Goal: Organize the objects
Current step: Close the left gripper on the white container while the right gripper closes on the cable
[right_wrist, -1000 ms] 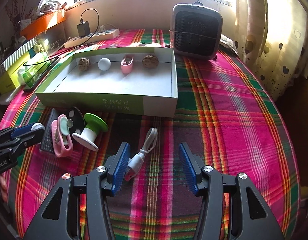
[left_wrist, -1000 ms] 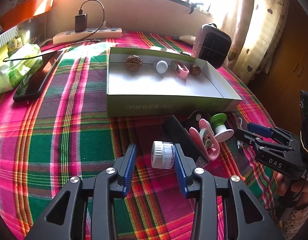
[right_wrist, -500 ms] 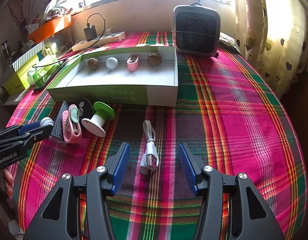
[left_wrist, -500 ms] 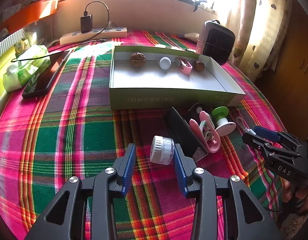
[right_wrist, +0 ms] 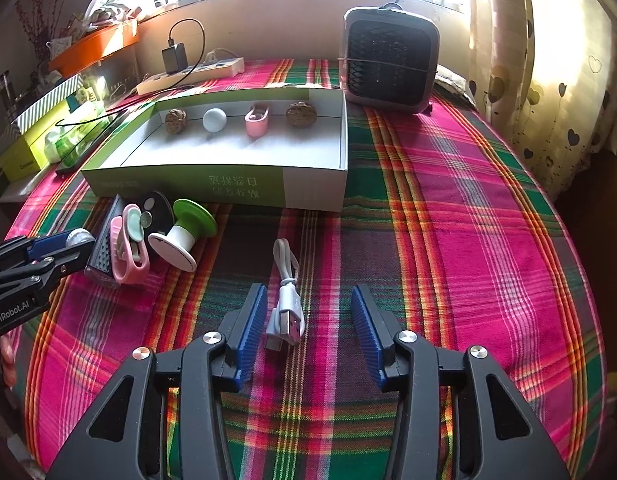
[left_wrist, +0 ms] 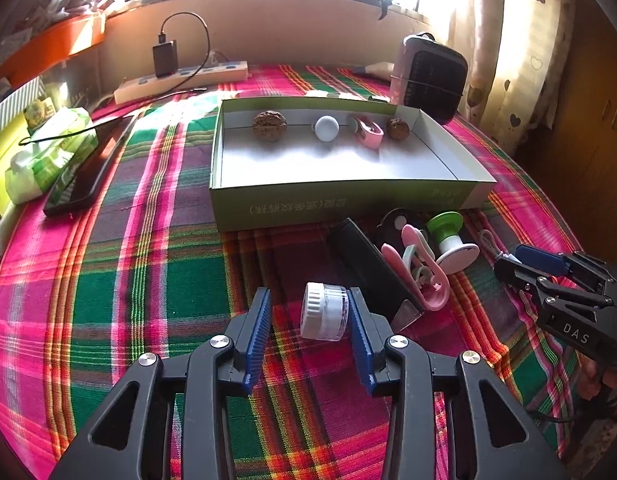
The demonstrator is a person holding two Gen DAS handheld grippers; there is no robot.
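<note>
Blue ribbed pads line both claws. The left claw (left_wrist: 309, 314) stands open around a small clear jar (left_wrist: 324, 311) with a white ribbed cap, lying on its side against the right-hand pad, clear of the other. The right claw (right_wrist: 306, 312) is also open, straddling a coiled white cable (right_wrist: 286, 288) whose metal plug lies nearest the left-hand pad.

Only the left view shows the jar in full; in the right view just its cap peeks past the left claw's tip. The right view alone shows the cable whole; the left view catches only its loop beside the right claw.

Between the claws lie a black flat case (left_wrist: 372, 268), a pink clip (right_wrist: 126, 246) and a green-topped spool (right_wrist: 184, 228) on the plaid cloth (right_wrist: 448, 216). Beyond, the cardboard box (right_wrist: 224, 184) holds two walnuts, a white ball and another pink clip along its far wall. A dark disc behind the clip is mostly covered and cannot be identified.
</note>
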